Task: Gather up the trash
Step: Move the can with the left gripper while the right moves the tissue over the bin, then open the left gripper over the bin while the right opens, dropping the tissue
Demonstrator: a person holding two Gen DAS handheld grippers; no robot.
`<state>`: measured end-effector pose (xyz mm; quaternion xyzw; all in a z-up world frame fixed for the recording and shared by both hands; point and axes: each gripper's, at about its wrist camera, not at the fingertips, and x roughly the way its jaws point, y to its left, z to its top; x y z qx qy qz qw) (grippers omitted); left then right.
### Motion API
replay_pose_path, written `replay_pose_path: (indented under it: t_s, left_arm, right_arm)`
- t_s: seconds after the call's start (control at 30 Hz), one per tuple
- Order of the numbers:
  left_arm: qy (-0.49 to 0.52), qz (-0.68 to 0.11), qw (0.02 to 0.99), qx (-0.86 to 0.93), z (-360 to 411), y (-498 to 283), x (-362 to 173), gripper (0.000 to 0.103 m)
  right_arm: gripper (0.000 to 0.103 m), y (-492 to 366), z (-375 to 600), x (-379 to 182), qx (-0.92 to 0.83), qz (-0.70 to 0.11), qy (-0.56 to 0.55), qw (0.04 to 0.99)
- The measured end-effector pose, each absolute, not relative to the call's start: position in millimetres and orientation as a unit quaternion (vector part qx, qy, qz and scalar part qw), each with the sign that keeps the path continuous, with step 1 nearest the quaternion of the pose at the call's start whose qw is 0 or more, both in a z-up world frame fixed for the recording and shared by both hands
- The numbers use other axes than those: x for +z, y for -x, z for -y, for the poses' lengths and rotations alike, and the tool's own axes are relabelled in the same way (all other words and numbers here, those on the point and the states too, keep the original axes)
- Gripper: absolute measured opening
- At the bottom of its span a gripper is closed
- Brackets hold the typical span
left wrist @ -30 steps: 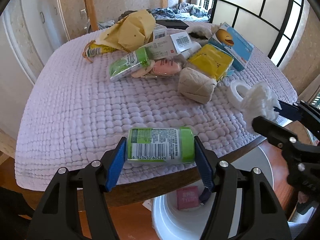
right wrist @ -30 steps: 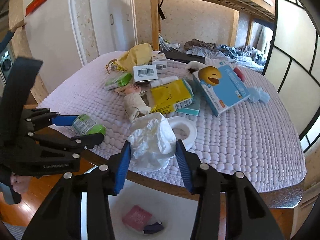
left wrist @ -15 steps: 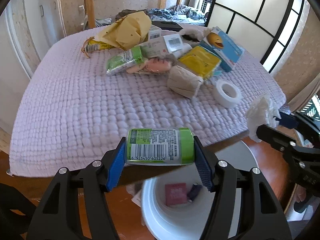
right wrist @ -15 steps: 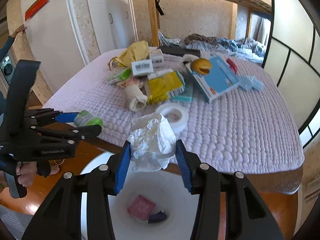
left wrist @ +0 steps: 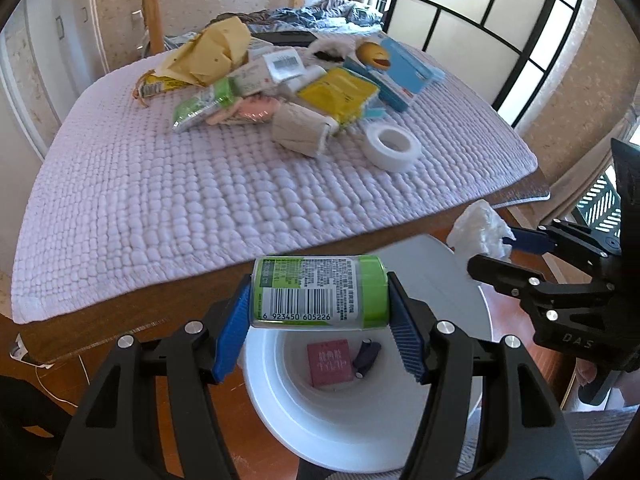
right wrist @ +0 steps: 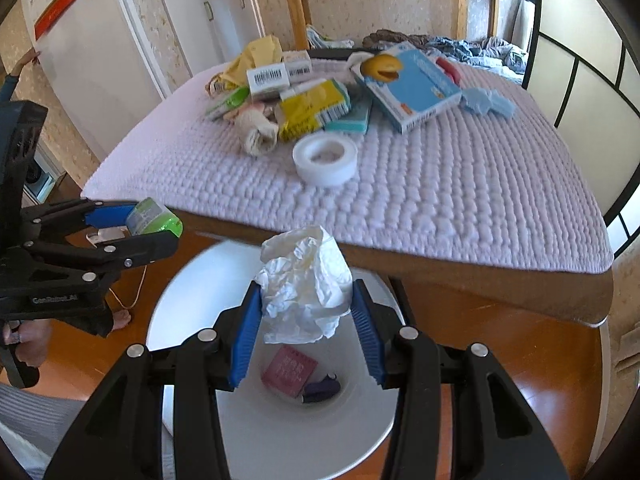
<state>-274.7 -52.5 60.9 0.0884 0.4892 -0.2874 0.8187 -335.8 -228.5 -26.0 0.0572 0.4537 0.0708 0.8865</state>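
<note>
With your left gripper point(left wrist: 320, 320) clamped on the green can point(left wrist: 320, 292) and your right gripper point(right wrist: 305, 320) pinching the crumpled tissue point(right wrist: 306, 284), both above the white bin point(right wrist: 280, 432), centre each over the opening before releasing the fingers.

quilted cover point(left wrist: 200, 200), sliding screen point(left wrist: 500, 28)
</note>
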Motion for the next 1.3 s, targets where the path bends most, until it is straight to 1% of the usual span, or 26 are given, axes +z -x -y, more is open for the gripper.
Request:
replay_pose_path:
  t_s: [0.4, 0.77, 1.3]
  left_arm:
    - [-0.104, -0.505, 0.805, -0.292, 60.7, 287.7, 45.5, 0.064]
    - [-0.115, -0.526, 0.792, -0.288, 59.1, 289.8, 27.3, 0.064]
    - [-0.131, -0.536, 0.783, -0.287, 63.8, 288.4, 10.4, 0.064]
  right_arm:
    - [0.045, 343.1, 223.8, -43.7, 0.072, -0.473, -0.060, 0.876]
    - [0.045, 332.9, 217.6, -56.5, 0.076, -0.486, -0.075, 0.867]
    - [0.045, 325.8, 213.8, -68.2, 0.071, -0.502, -0.070, 0.859]
